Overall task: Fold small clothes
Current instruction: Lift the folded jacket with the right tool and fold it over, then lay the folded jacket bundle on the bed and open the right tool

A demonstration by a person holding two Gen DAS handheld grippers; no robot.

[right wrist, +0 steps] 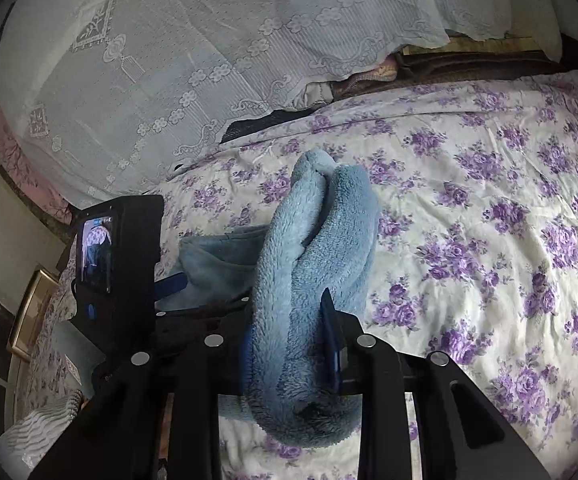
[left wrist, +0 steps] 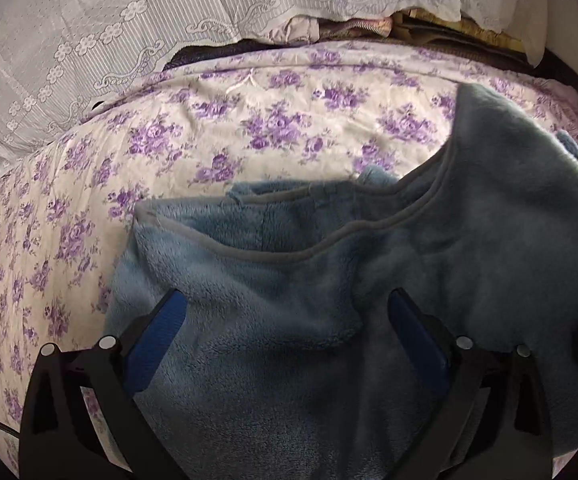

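Right gripper [right wrist: 289, 344] clamped on a bunched roll of the blue fleece garment [right wrist: 313, 280], lifted off the floral bedspread [right wrist: 489, 200]. Left gripper [left wrist: 285, 320] jaws wide apart, fleece lying between them, pads not pressing. Lace cloth [left wrist: 89, 40] at 11 o'clock, well clear.

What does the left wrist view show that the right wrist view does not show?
Only the left wrist view shows the garment's grey-trimmed edge and the open left gripper over the fleece. Only the right wrist view shows the right gripper shut on a bunched fold, and framed pictures. Both show the blue fleece garment and the floral bedspread.
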